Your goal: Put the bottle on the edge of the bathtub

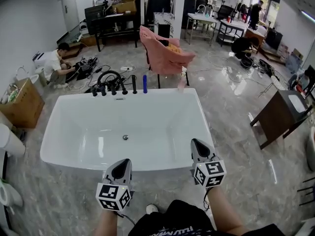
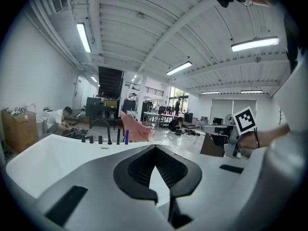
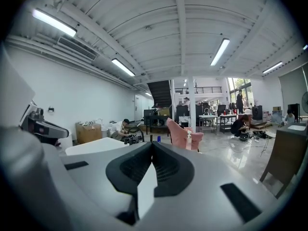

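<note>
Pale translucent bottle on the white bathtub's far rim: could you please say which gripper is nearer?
Right. The right gripper hovers at the near rim nearly opposite the bottle; the left gripper is further left.

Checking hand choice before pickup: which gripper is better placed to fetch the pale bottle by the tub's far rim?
Right, probably. The pale bottle stands far right, ahead of the right gripper; the left gripper would reach across.
</note>
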`<move>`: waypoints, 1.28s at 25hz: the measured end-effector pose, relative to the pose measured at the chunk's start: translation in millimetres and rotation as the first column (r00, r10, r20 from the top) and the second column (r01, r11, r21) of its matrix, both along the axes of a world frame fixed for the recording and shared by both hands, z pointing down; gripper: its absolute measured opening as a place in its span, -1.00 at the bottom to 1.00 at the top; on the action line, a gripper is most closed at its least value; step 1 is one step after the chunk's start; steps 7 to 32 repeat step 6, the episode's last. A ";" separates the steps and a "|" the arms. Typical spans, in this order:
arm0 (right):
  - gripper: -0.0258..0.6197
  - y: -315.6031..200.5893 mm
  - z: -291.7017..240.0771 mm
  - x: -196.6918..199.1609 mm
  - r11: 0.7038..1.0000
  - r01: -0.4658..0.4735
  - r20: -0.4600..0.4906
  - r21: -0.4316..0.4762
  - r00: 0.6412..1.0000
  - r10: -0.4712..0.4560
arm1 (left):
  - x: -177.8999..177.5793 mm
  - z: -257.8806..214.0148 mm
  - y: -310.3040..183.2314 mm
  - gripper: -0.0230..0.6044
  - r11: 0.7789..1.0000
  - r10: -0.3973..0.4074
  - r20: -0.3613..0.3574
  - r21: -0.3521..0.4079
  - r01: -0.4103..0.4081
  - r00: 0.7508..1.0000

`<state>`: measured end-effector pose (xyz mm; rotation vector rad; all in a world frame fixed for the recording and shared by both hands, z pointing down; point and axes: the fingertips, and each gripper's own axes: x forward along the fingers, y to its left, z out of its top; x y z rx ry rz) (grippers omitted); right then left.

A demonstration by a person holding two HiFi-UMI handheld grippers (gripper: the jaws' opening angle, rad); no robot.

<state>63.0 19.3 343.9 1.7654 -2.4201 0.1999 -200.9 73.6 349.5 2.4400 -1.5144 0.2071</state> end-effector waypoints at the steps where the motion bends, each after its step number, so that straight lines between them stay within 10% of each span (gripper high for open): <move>1: -0.87 0.4 0.8 2.2 1.000 0.001 0.003 -0.004 1.000 -0.001 | 2.2 -0.4 1.2 -0.88 1.000 -0.003 -0.002 -0.002 0.003 1.000; 32: -0.87 3.2 -0.4 18.4 1.000 0.014 0.018 -0.014 1.000 -0.014 | 22.8 -4.4 5.7 -0.88 1.000 -0.024 -0.008 -0.013 0.024 1.000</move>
